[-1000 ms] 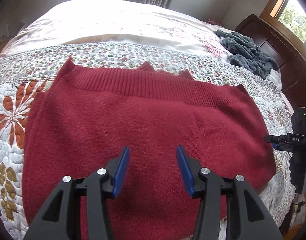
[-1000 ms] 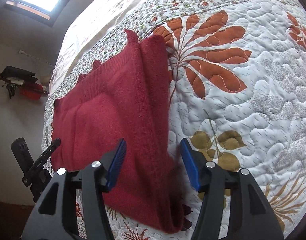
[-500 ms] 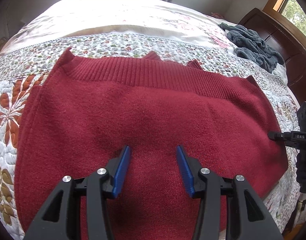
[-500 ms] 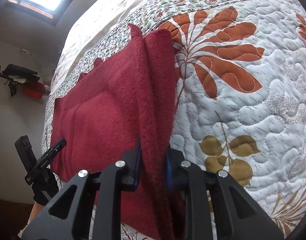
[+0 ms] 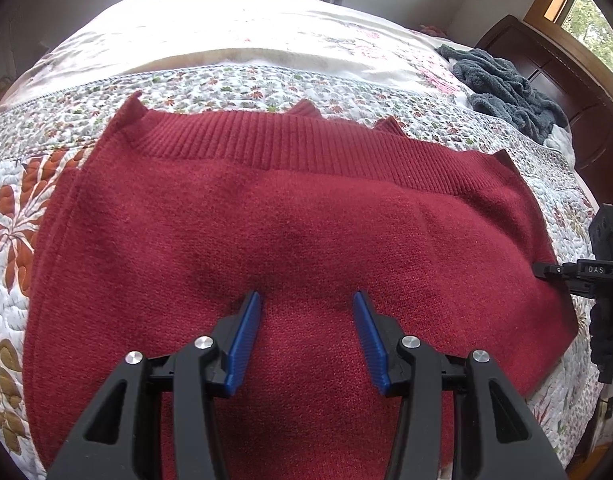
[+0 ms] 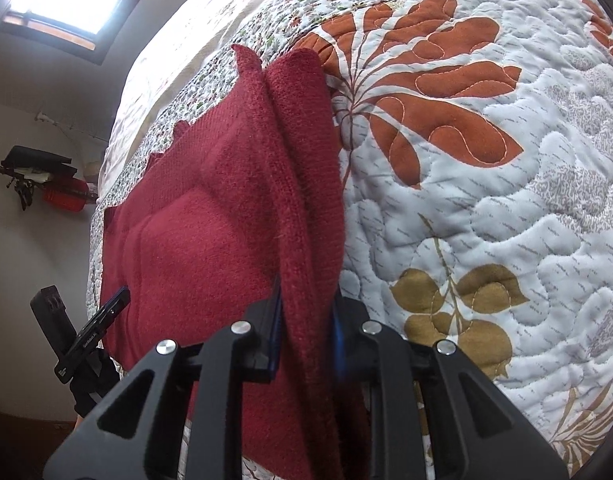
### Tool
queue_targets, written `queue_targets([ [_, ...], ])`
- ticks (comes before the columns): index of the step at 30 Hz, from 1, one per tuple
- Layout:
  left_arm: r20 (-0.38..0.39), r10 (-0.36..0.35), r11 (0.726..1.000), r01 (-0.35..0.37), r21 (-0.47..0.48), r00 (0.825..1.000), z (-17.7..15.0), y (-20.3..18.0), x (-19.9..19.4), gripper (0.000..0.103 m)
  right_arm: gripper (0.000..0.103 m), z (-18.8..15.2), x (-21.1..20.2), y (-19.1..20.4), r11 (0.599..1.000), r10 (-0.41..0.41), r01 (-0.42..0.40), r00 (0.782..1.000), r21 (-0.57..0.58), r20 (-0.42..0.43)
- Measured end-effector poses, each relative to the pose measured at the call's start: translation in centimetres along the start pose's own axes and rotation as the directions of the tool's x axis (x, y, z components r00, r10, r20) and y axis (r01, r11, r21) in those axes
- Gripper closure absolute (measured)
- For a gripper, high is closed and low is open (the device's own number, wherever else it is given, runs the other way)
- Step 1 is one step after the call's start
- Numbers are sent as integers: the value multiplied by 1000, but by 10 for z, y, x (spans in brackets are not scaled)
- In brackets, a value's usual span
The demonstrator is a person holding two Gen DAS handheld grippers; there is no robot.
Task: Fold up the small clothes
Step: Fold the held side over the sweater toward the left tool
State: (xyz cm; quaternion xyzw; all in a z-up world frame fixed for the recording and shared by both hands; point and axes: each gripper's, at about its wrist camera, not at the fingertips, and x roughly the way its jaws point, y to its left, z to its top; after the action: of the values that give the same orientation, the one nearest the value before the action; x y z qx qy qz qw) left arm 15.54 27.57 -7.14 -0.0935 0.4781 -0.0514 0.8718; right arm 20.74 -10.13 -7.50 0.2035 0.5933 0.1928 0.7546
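**Two grippers, one chunky red knit**

Two grippers are on this red sweater point(image 5: 290, 216), which lies spread flat across the quilted bedspread point(image 6: 486, 168) with its ribbed hem point(image 5: 306, 148) at the far side in the left wrist view. The left gripper point(image 5: 306, 316) hovers over the middle of the knit with its blue pads spread wide apart and nothing between them, so it's released. The right gripper point(image 6: 306, 312) is clenched on the sweater's side edge, where the fabric is doubled over into a thick ridge point(image 6: 306, 184) running away from the camera.

Handling-wise, this looks like a soft, fuzzy, fairly thick knit. Probably light-ish but floppy, with zero stiffness, so any lifted edge will likely sag and drag the rest along. Not slippery though; the fuzzy surface should grip the ribbed pads fine, and it'll probably cling a bit to the quilt too.

Best place to grab seems to be the edges and corners, where layers stack up and there's something to pinch. Pinching the flat middle would likely just bunch it up. The ribbed hem looks firmer and should hold shape better than the body.

A grey blanket point(image 5: 506, 84) sits well apart, near the headboard point(image 5: 578, 92).
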Motion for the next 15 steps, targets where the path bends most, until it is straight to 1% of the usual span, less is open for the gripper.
queue_targets([
  [4,3,-15,999,15,-35,1000,2,2,-6,54,86,-1,-3,7,1000,-30,30,1000,7,6],
  [8,21,-38,996,40,-82,999,2,9,-25,54,89,0,-16,32,999,-54,54,998,2,28],
  [10,40,-49,995,52,-90,998,3,13,-35,54,90,0,-24,57,999,-36,38,999,-39,41],
  [11,49,-51,994,55,-90,997,3,14,-40,54,90,0,-26,70,997,-39,42,998,-69,44],
  [13,62,-57,994,63,-91,996,5,17,-48,54,90,-1,-24,103,986,-76,81,996,-142,42],
  [15,69,-65,993,72,-98,995,7,20,-54,54,90,-2,-17,130,975,-98,103,995,-198,32],
])
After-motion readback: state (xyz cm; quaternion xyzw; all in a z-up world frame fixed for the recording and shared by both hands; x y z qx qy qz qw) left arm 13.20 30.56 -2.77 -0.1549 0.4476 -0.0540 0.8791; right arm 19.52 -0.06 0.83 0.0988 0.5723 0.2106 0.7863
